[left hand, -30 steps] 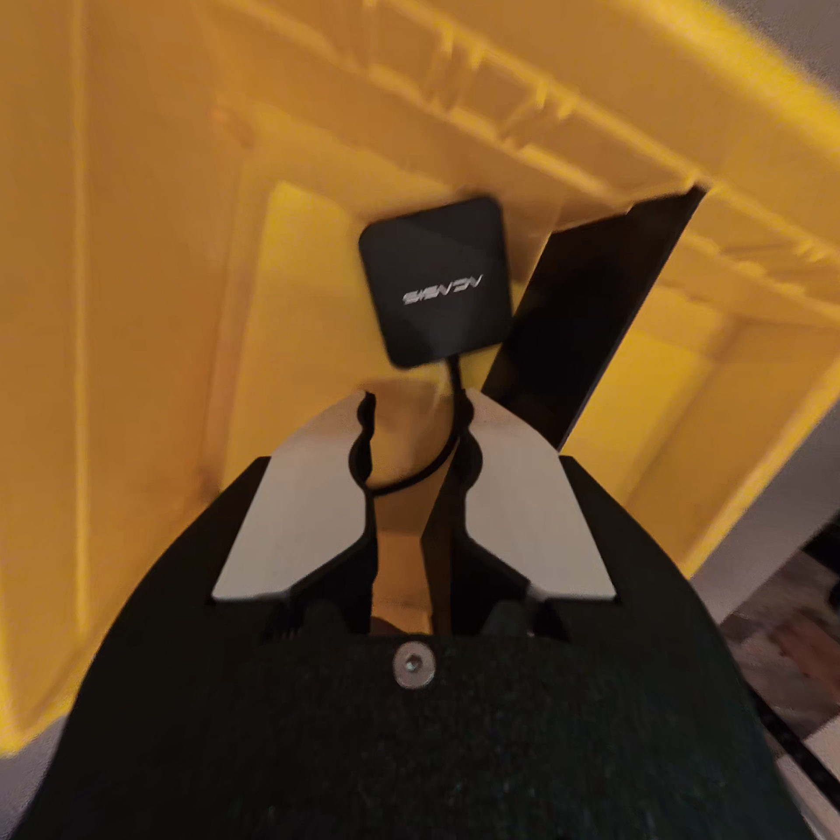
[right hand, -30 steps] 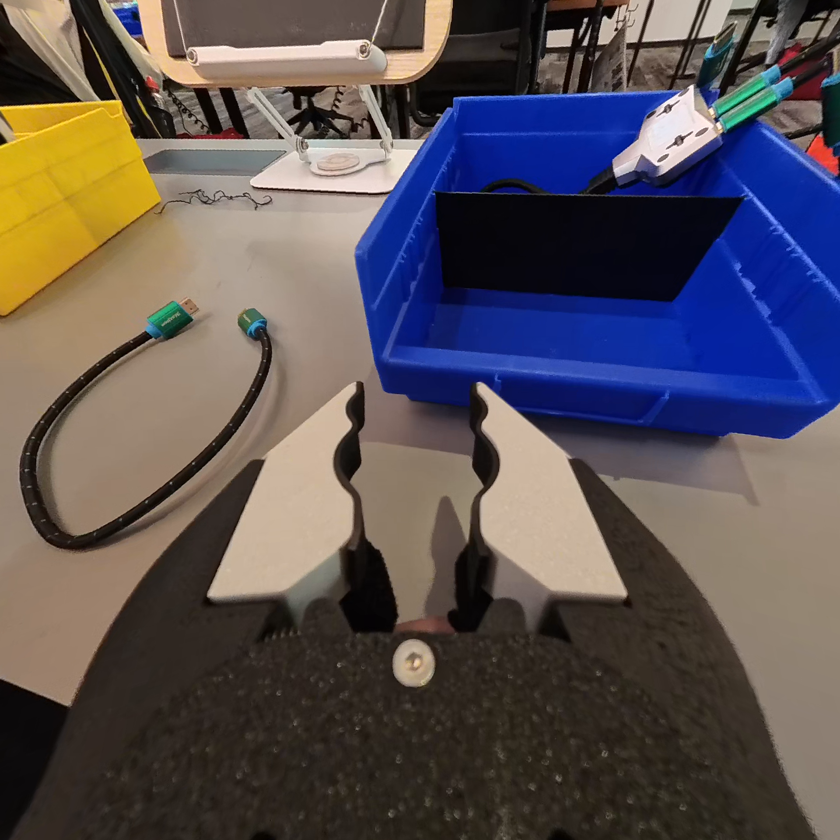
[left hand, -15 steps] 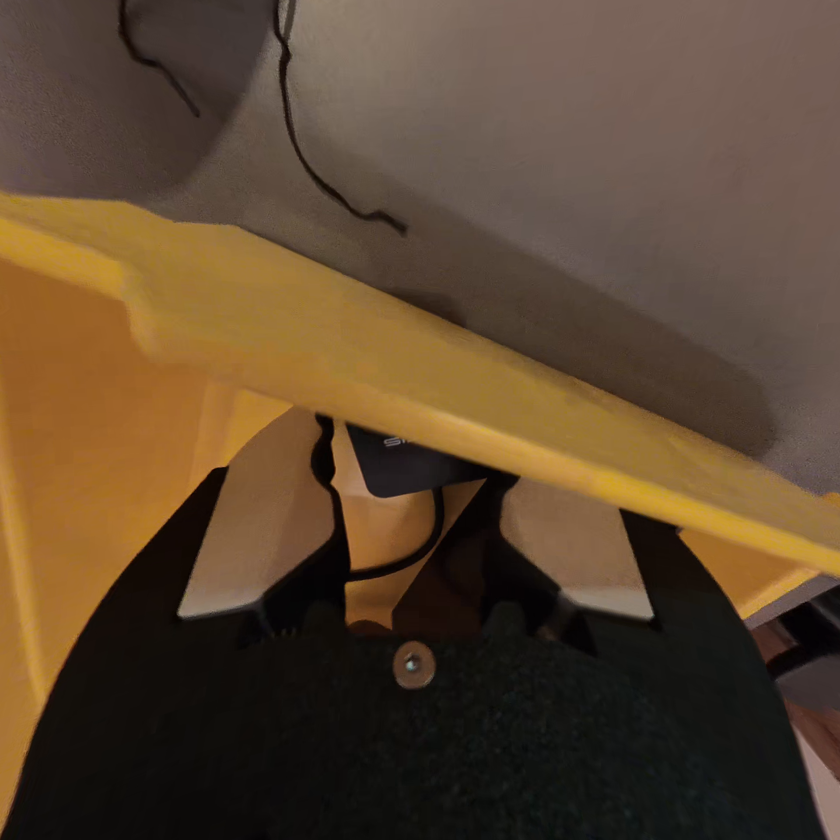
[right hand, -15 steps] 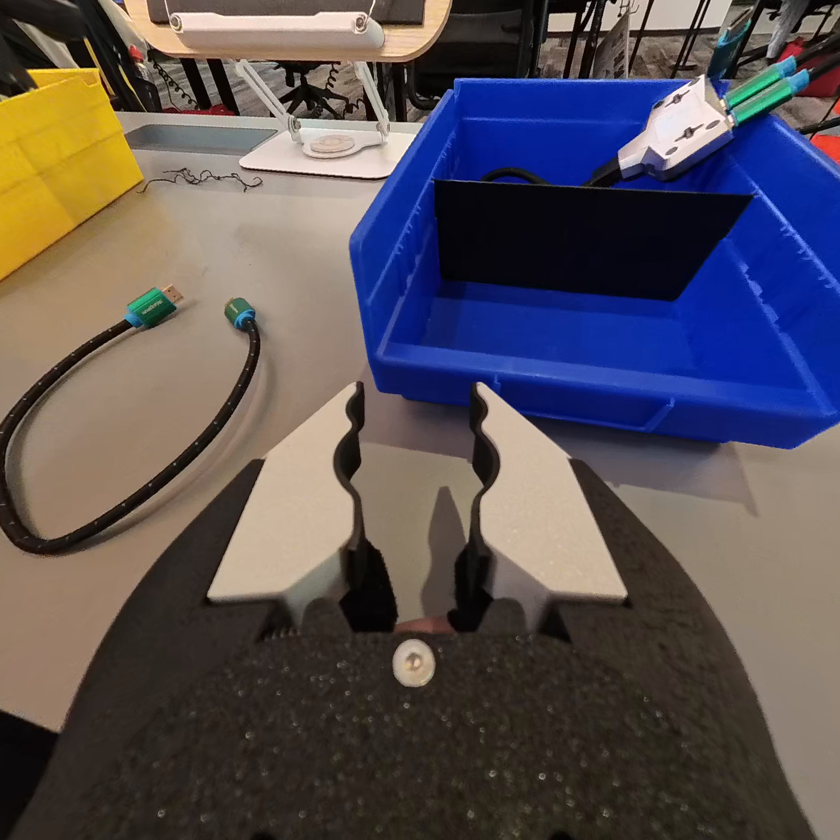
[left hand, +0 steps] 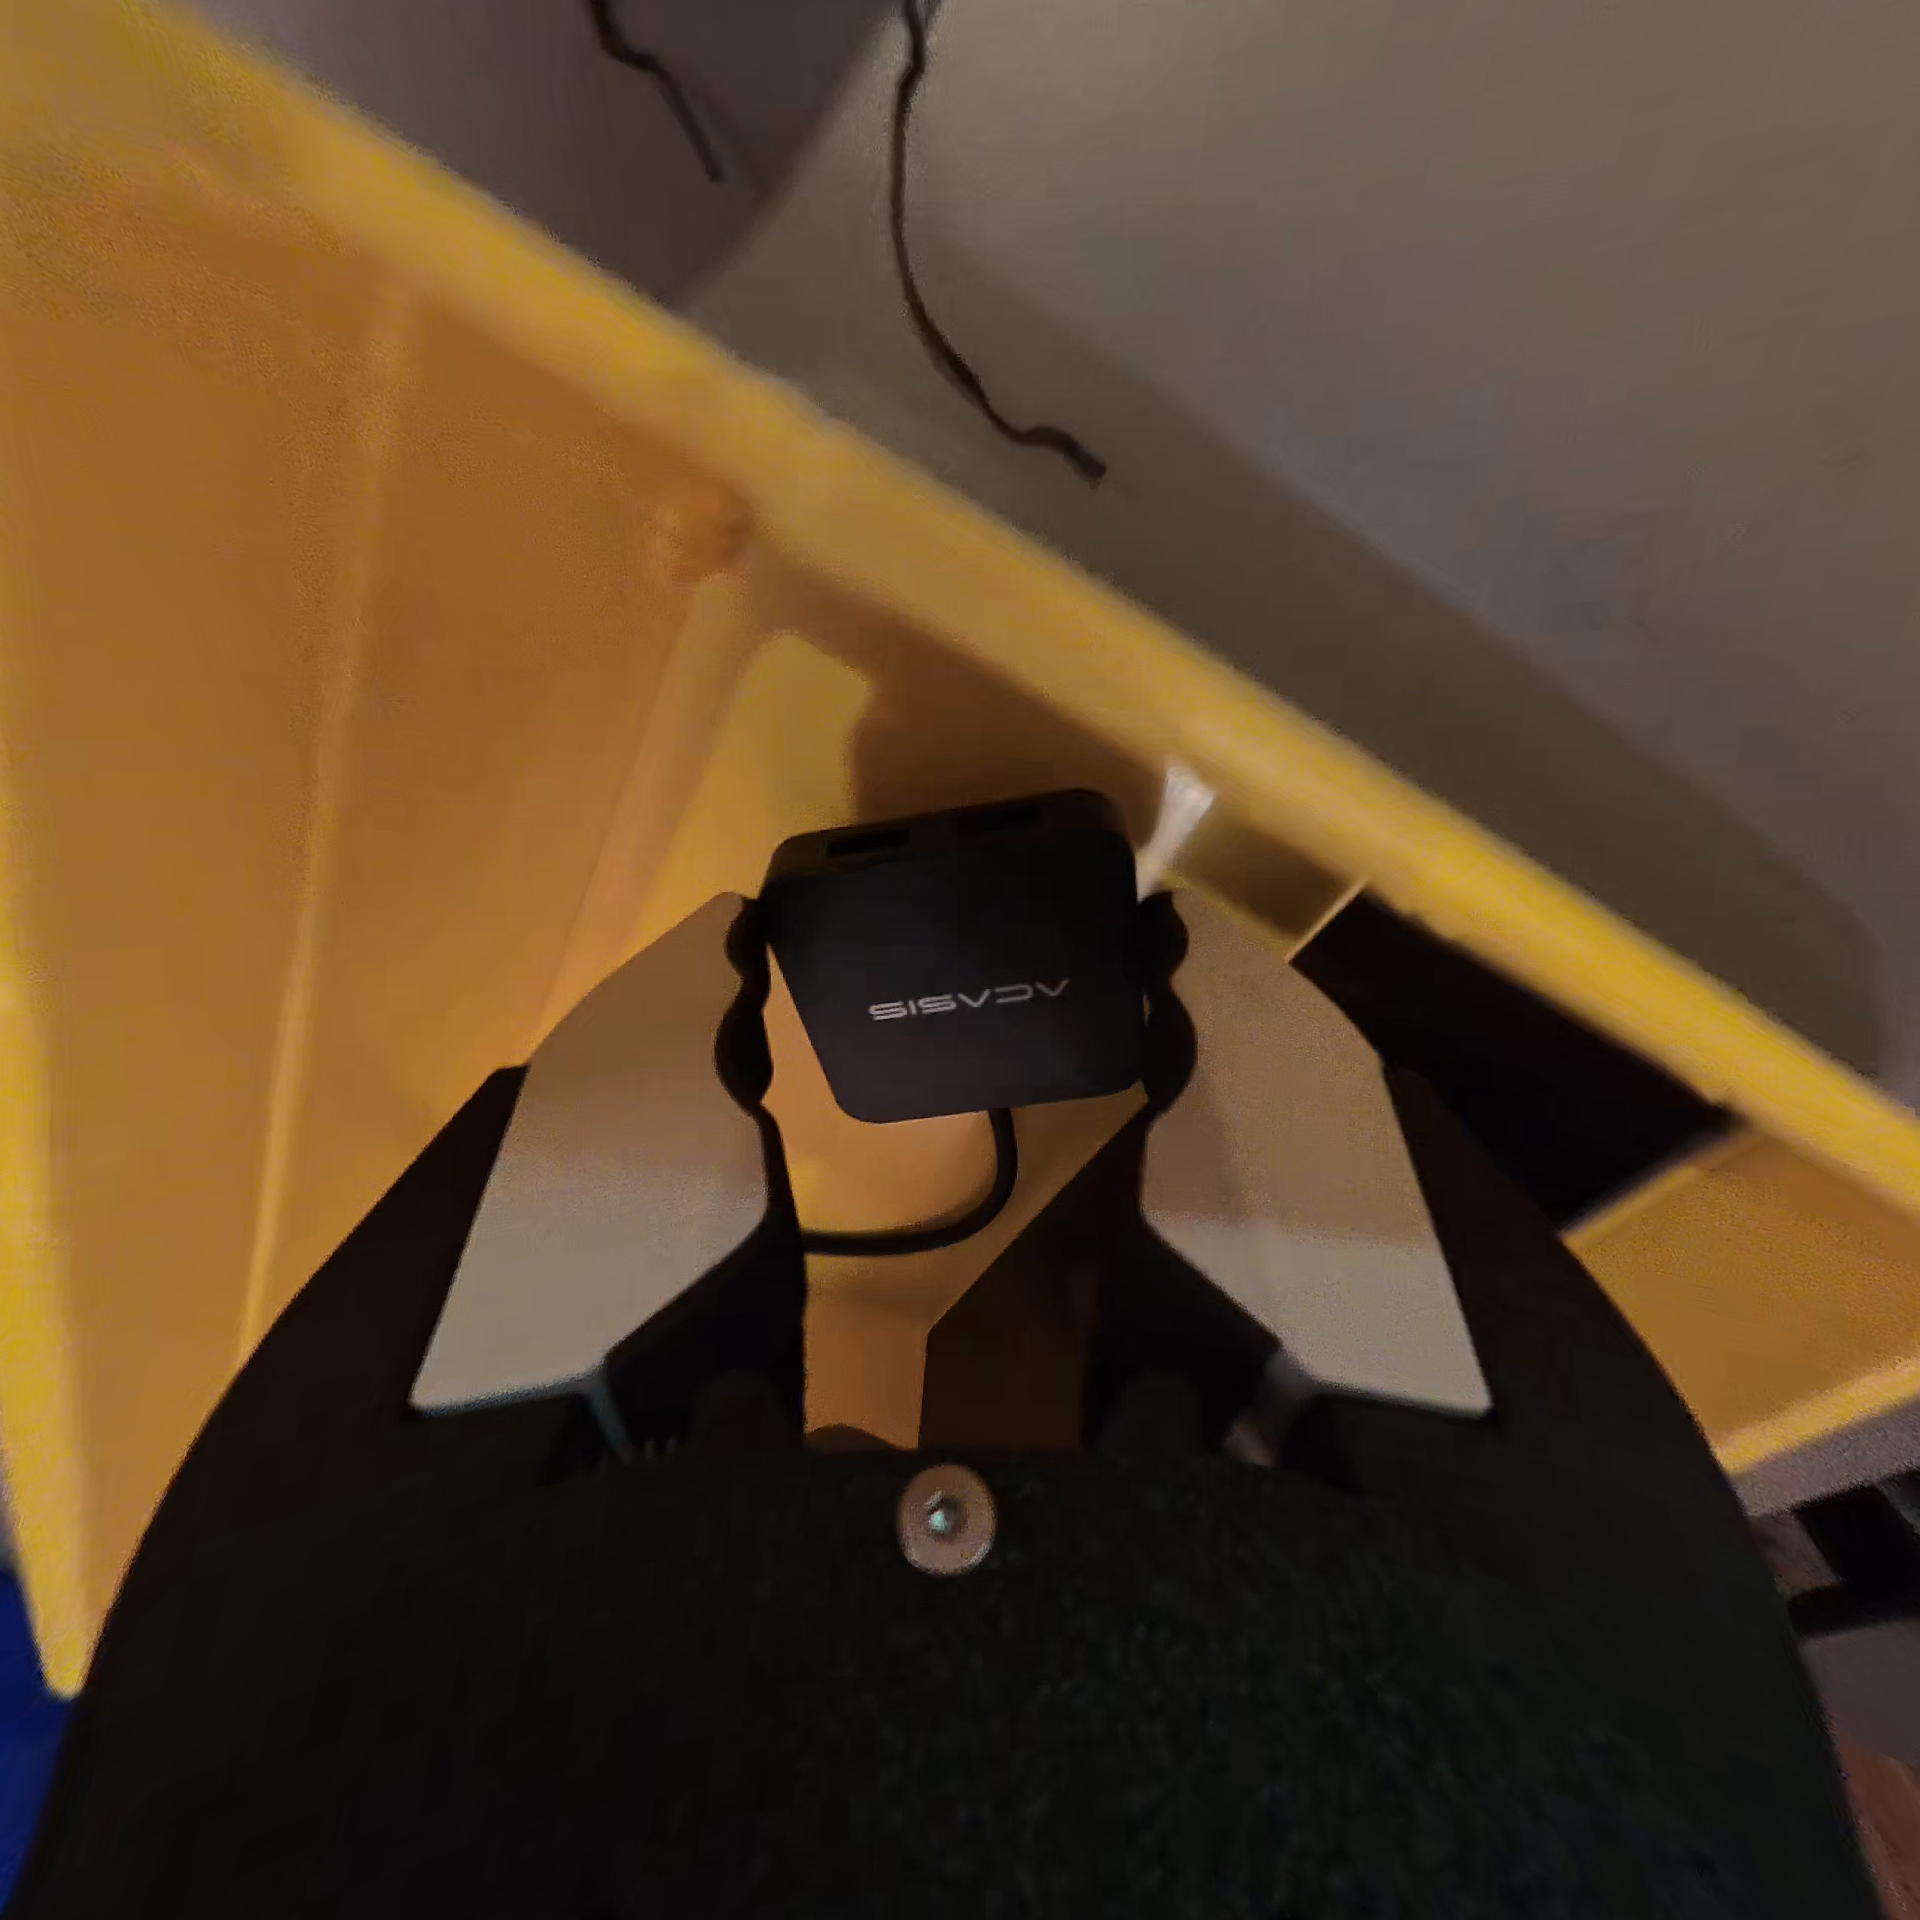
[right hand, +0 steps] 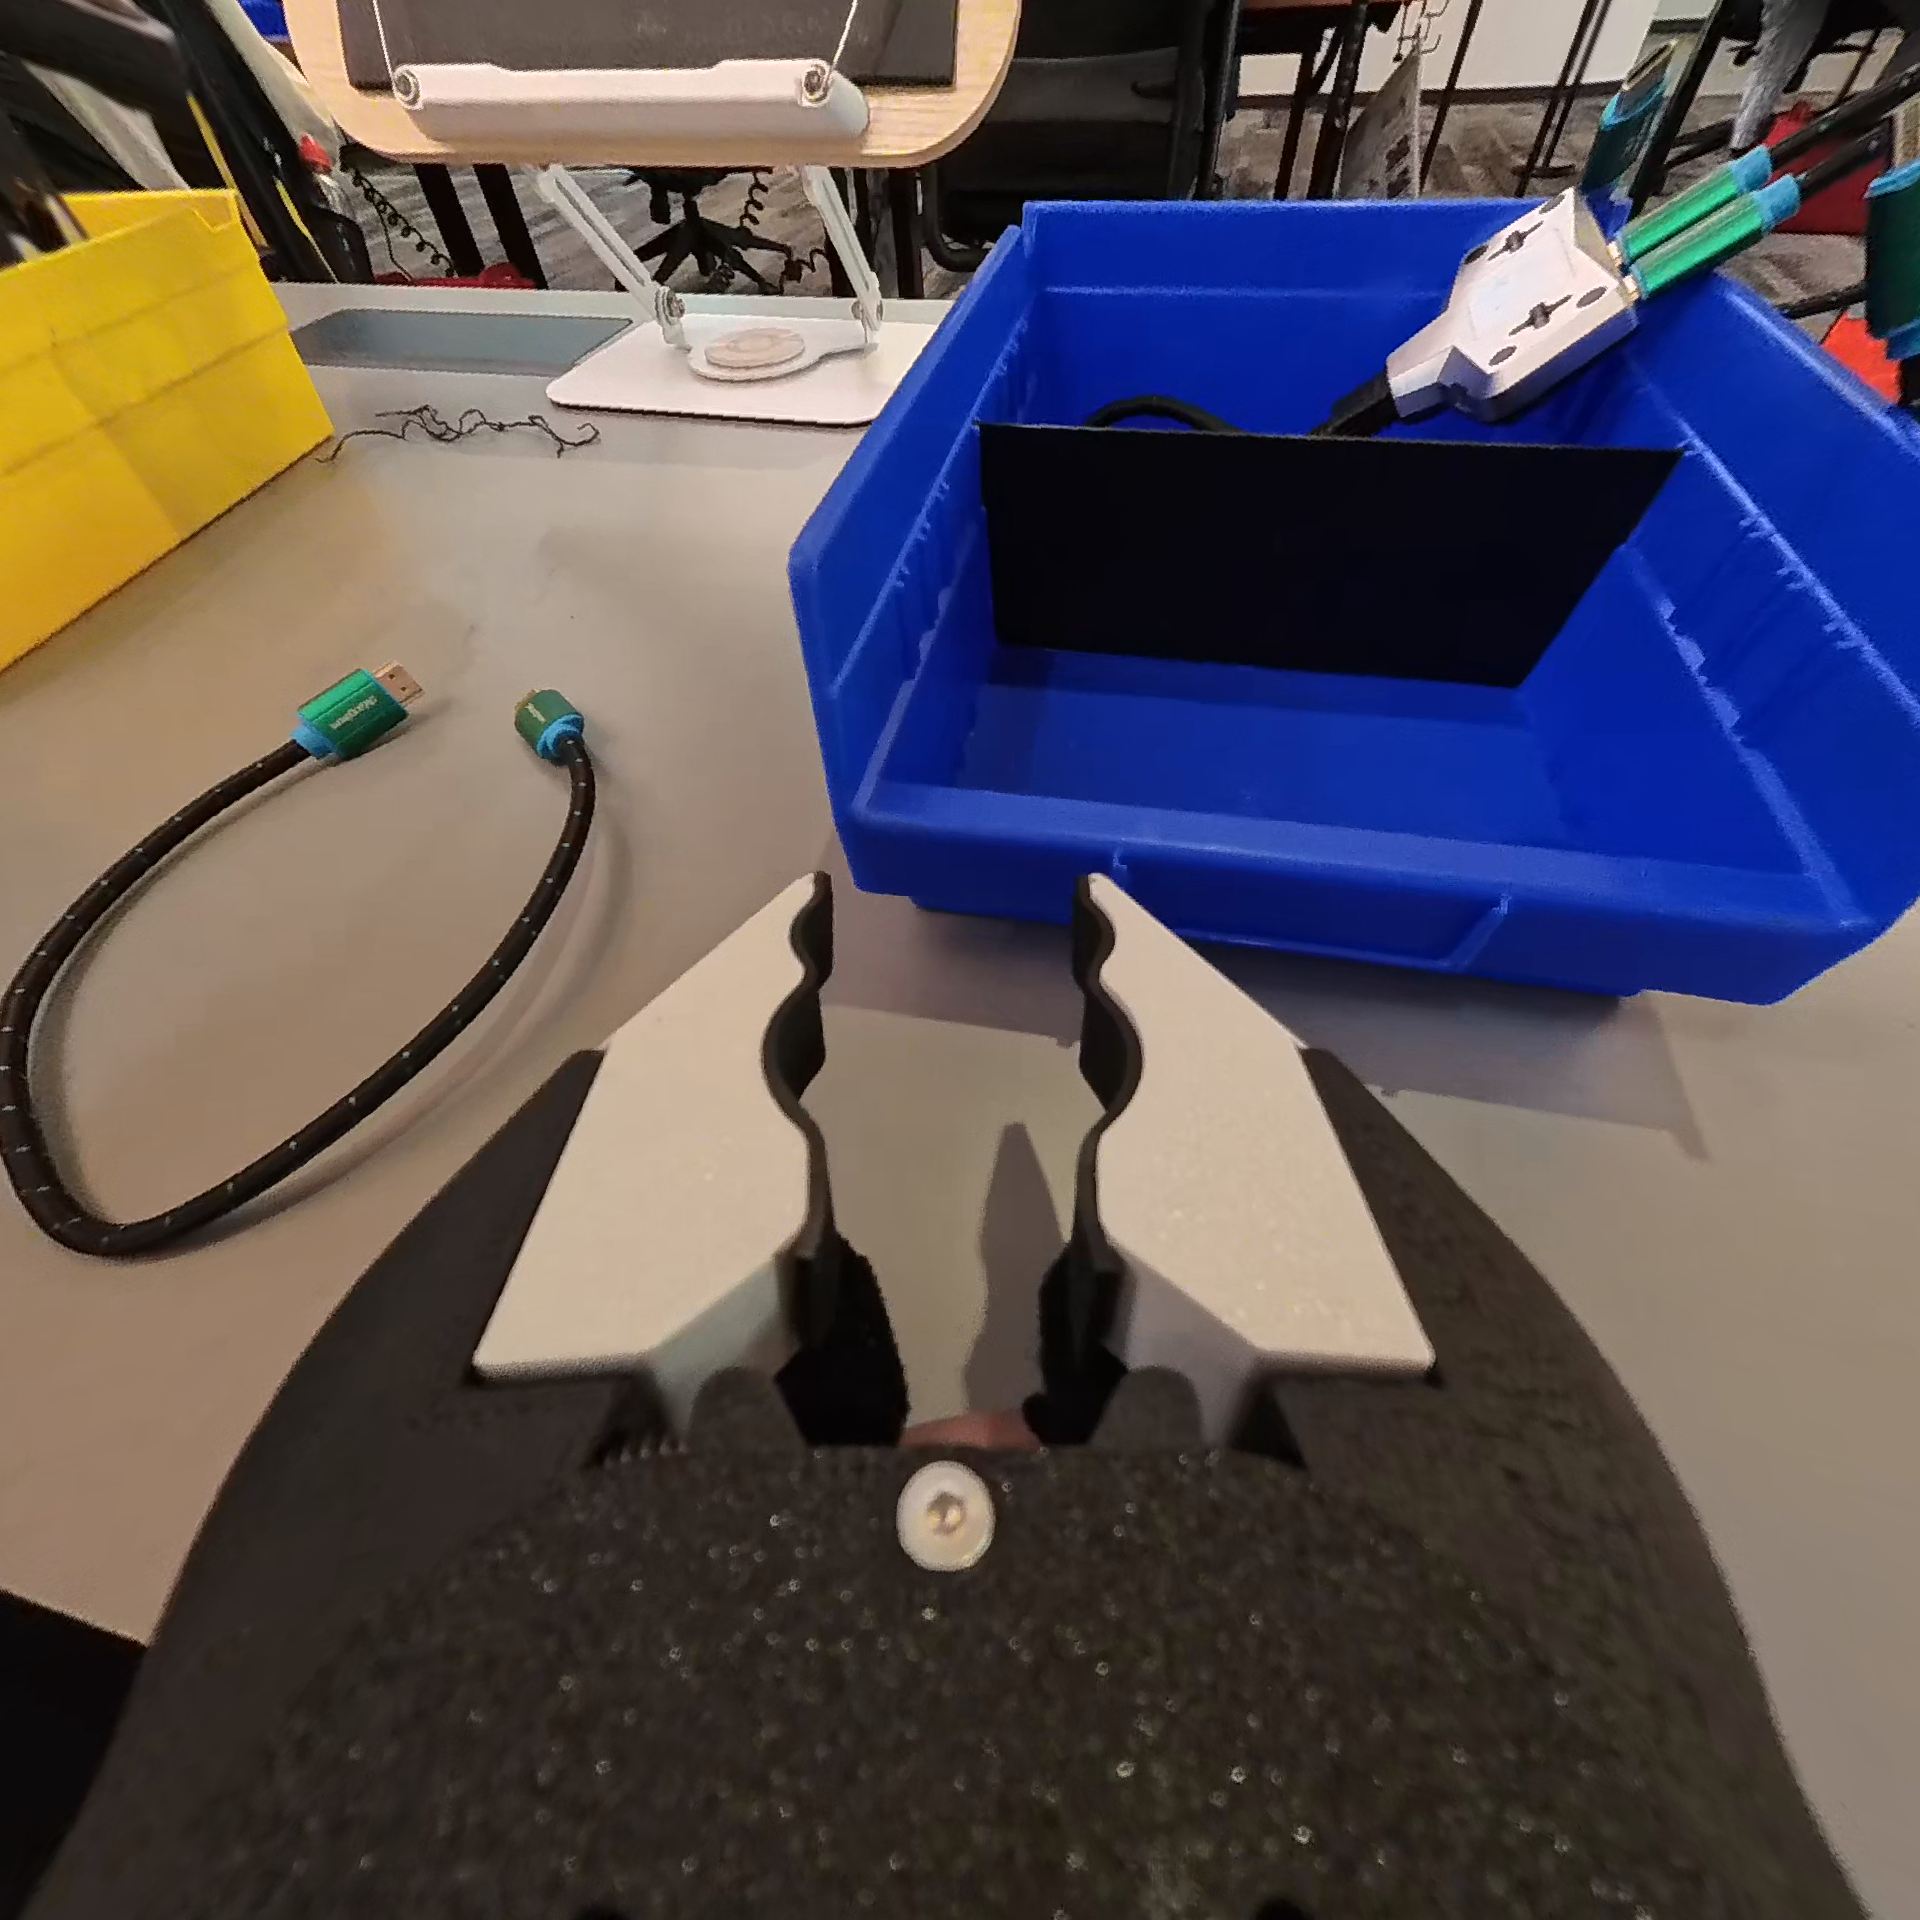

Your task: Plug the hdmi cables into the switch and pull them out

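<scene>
Left wrist view first: the yellow plastic bin (left hand: 343,727) fills the left and middle of the frame, its rim running diagonally from upper left to lower right, with grey worktop (left hand: 1455,312) and a loose black thread (left hand: 935,343) beyond it in the upper right. At centre, the small black square HDMI switch (left hand: 961,966) is bracketed by the fingers (left hand: 623,1164) of the left gripper (left hand: 951,935), one at each side edge. Whether it is already pinched or only enclosed cannot be told; contact seems close on the right. Its thin black lead (left hand: 935,1226) curls back between the fingers, and its two ports face away, which would suit plugging from the front. A black divider panel (left hand: 1475,1049) stands to the right inside the bin.

In the right wrist view, the braided black HDMI cable (right hand: 312,1039) with green-and-blue plugs lies looped on the worktop at left, free for pickup. The right gripper (right hand: 951,904) is held at lower centre with its fingers parted and nothing between them, apparently waiting. At right, a blue plastic bin (right hand: 1351,914) holds a silver adapter (right hand: 1507,312) with green-sleeved plugs inserted, propped against the rear wall.
</scene>
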`<state>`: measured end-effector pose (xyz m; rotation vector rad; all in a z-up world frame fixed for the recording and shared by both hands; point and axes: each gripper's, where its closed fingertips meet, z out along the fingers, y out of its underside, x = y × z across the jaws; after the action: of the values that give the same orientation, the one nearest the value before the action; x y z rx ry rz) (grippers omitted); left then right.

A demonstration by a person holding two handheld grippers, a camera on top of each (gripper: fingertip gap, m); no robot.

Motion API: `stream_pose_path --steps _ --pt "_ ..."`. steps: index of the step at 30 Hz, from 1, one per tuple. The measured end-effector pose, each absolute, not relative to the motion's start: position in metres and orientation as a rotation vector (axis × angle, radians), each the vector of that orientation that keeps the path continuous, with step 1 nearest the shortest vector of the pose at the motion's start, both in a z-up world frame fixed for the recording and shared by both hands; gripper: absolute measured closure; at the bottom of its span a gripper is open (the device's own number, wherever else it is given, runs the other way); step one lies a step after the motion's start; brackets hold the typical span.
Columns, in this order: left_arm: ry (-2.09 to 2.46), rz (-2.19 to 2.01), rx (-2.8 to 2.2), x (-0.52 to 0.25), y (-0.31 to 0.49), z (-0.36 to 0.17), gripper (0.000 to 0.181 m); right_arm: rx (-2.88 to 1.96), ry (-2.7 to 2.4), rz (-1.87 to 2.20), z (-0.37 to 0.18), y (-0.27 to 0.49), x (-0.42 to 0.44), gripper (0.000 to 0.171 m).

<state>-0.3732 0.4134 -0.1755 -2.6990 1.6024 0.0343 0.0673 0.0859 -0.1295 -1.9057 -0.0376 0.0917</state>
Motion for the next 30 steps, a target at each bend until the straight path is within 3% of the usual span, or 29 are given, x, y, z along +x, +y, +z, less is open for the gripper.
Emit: stream_pose_path --steps 1,7,8,13,17,21,26,30 --pt "1.592 -0.008 -2.709 -0.375 0.414 -0.168 0.112 -1.903 -0.036 0.095 -0.129 0.086 0.067 0.126" --pt "1.768 -0.292 -2.591 -0.374 0.396 -0.094 0.114 -1.859 -0.087 0.103 -0.119 0.088 0.053 0.126" --pt "1.798 -0.261 -2.517 -0.373 0.4 -0.076 0.181 -1.842 -0.113 0.102 -0.116 0.089 0.047 0.126" --pt "1.842 -0.335 -2.338 -0.348 0.384 -0.002 0.181 -1.75 -0.288 0.151 -0.098 0.095 -0.004 0.125" --pt "1.836 -0.295 -2.363 -0.346 0.373 -0.013 0.181 -1.747 -0.36 0.145 -0.097 0.094 -0.026 0.125" --pt "1.772 -0.239 -2.495 -0.362 0.373 -0.065 0.166 -1.75 -0.35 0.144 -0.101 0.086 -0.022 0.125" --pt "1.517 -0.111 -2.72 -0.373 0.393 -0.133 0.111 -1.783 -0.289 0.136 -0.108 0.084 -0.003 0.126" --pt "1.368 -0.01 -2.81 -0.37 0.406 -0.155 0.098 -1.807 -0.249 0.161 -0.112 0.088 0.001 0.126"
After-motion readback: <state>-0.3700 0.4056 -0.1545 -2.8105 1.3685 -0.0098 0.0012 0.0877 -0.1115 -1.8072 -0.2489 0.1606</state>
